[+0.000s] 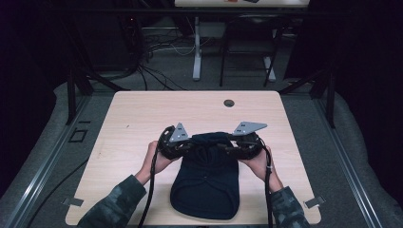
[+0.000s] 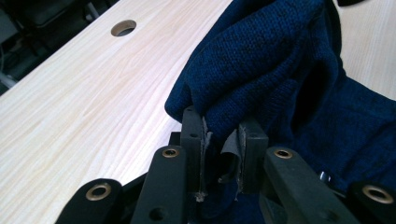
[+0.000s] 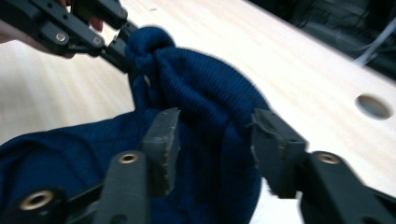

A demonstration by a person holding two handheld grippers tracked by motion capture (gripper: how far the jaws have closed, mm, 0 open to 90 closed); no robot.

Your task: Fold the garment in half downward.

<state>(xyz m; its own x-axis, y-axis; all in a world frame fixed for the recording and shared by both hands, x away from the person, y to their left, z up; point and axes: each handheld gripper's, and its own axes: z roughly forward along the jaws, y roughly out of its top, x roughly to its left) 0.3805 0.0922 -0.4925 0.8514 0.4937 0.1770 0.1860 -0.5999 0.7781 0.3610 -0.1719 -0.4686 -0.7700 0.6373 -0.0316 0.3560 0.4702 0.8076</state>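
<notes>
A navy knit sweater (image 1: 205,183) is lying at the counter's (image 1: 142,114) six o'clock edge. At its far end, the left claw (image 2: 220,140) is pinching a bunched fold at nine o'clock, while the right claw (image 3: 212,135) is standing parted around the fabric at three o'clock.

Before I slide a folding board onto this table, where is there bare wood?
The far half of the table is bare, from the cable hole across to the far left corner. Narrow strips run along each side edge. The near middle is crowded: the navy sweater, with the left claw and right claw at its far end.
</notes>
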